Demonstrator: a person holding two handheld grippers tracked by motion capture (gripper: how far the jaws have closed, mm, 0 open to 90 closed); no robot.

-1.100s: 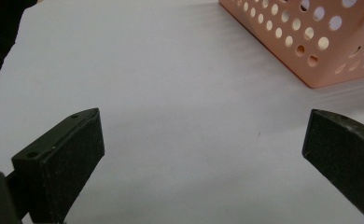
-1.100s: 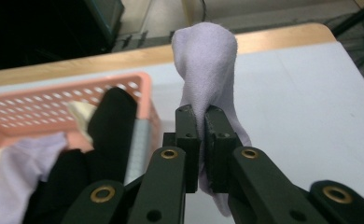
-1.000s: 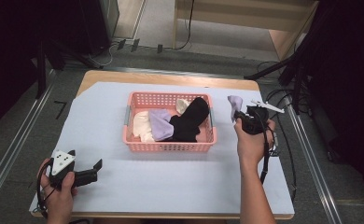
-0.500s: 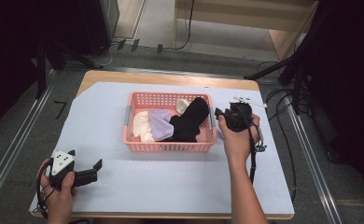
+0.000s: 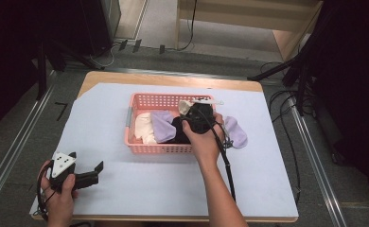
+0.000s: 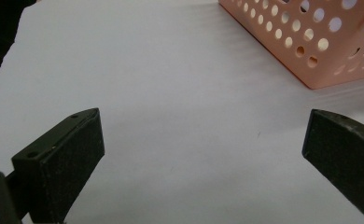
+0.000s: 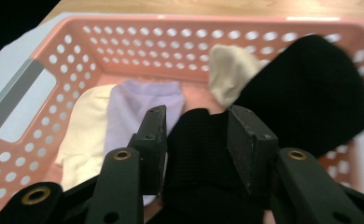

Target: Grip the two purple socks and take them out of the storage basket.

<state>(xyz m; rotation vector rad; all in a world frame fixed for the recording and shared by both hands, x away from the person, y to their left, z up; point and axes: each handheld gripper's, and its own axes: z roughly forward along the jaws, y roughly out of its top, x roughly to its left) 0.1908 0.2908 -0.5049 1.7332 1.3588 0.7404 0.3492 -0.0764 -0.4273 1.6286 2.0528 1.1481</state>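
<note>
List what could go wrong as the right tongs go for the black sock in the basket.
1. The right tongs stand open over the black sock, which overlaps the lilac sock; closing might pinch both.
2. The black sock drapes over the basket wall, so a pull may drag or tip the basket.
3. The purple sock beside the basket could get swept along.

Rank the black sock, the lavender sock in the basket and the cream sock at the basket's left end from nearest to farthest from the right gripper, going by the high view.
From the right gripper:
1. Black sock: directly under the gripper, in the basket's right part.
2. Lavender sock: just left of the black one, mid-basket.
3. Cream sock: farthest, at the basket's left end.
</note>
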